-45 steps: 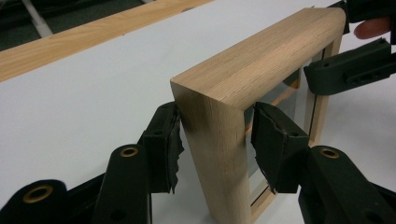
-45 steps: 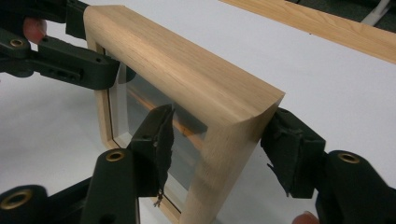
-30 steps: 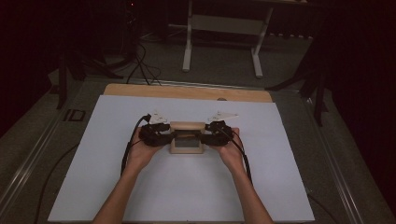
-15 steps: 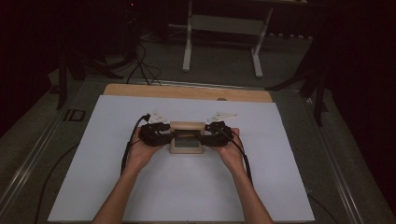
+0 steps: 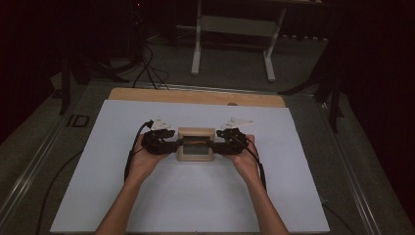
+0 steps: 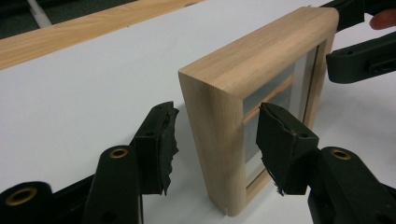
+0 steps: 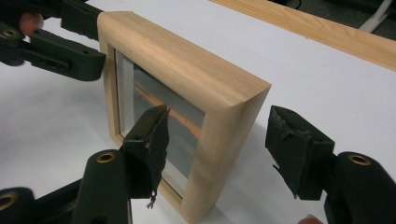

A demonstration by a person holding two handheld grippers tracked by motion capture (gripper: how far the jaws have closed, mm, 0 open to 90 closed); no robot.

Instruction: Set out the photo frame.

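Dim high view, its surroundings in near darkness; the white worktop (image 5: 147, 196) is evenly lit; both close-ups sharp, with soft shadows.

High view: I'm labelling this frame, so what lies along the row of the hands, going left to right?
Person's left hand → black left gripper → upright light wooden picture frame → black right gripper → person's right hand, all on the white table sheet.
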